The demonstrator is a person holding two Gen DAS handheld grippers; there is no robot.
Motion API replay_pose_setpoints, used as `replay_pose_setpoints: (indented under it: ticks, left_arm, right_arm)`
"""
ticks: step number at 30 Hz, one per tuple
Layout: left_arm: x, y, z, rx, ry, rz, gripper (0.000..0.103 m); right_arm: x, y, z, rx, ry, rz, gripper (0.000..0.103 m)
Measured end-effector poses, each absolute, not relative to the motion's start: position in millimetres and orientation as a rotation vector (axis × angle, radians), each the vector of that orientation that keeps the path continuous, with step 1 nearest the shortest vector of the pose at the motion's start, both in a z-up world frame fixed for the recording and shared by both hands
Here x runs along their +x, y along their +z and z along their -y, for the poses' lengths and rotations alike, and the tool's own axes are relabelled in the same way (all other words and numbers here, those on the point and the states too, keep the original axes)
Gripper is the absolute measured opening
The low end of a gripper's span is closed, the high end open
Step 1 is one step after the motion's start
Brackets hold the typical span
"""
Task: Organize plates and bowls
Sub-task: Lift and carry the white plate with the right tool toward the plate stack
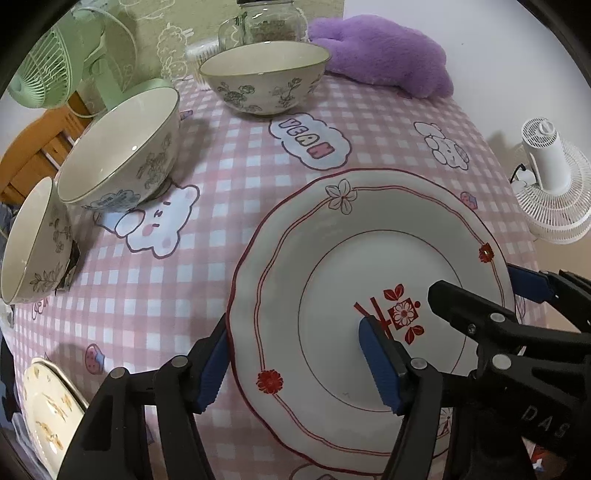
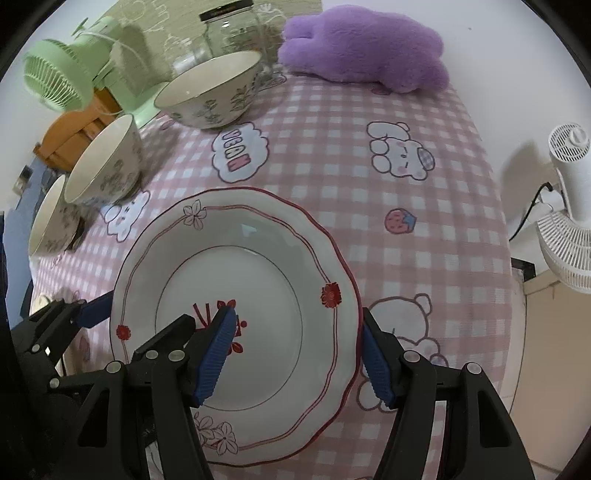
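Both of your grippers straddle opposite rims of the red-trimmed plate (image 1: 369, 295), one finger over the well, the other outside the edge. Left gripper (image 1: 299, 358): jaws apart, rim between them, no clamp evident. Right gripper (image 2: 299, 354): same, jaws spread, pads look just off the rim; cannot confirm contact.

Plate lies flat on the pink gingham tablecloth (image 1: 240, 166), near the table's front edge.

Progress, judged from layout: early. Nothing looks stacked yet.
- 3 floral bowls sit separately along the table's left side: far bowl (image 1: 264, 79) twd the back edge, middle bowl (image 1: 122, 147), near bowl (image 1: 33, 240) at the left edge. None nested.
- A second plate w/ yellow print (image 1: 48, 410) lies at the front-left corner, well apart from the red-trimmed one.

Left to do, prob.: close on the plate, lift, stack it w/ the yellow-print plate; then nest the bowls.

Non-task items at the back edge: glass jar (image 2: 232, 33), purple plush (image 2: 365, 48), green fan (image 2: 59, 81).
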State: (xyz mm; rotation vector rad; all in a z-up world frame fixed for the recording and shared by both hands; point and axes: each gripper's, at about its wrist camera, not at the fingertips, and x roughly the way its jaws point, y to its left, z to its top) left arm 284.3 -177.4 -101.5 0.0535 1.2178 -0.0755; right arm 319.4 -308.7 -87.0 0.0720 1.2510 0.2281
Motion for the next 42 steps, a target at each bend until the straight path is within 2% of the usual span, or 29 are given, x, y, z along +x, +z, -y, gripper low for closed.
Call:
replay_pose_setpoints:
  ticks: [3, 8, 13, 17, 42]
  left_arm:
    - [285.4, -102.6, 174.0, 0.046, -0.075, -1.216, 0.063]
    - [288.0, -104.8, 174.3, 0.043, -0.065, -1.210, 0.062]
    - [288.6, -100.8, 169.6, -0.020, -0.065, -1.209, 0.058]
    - [284.9, -101.9, 177.8, 0.062, -0.063, -1.205, 0.058]
    - [231.0, -67.8, 115.6, 0.081, -0.177, -1.206, 0.058]
  right_arm:
    - [320.9, -88.8, 311.8, 0.069, 0.242, -1.257, 0.065]
    - [323.2, -91.7, 314.3, 0.077, 0.241, -1.257, 0.062]
    - [322.0, -94.6, 311.8, 0.006, 0.193, -1.243, 0.045]
    - [319.7, -95.0, 313.1, 0.001, 0.175, -1.253, 0.045]
    - [253.0, -47.5, 257.3, 0.056, 0.017, -1.230, 0.045]
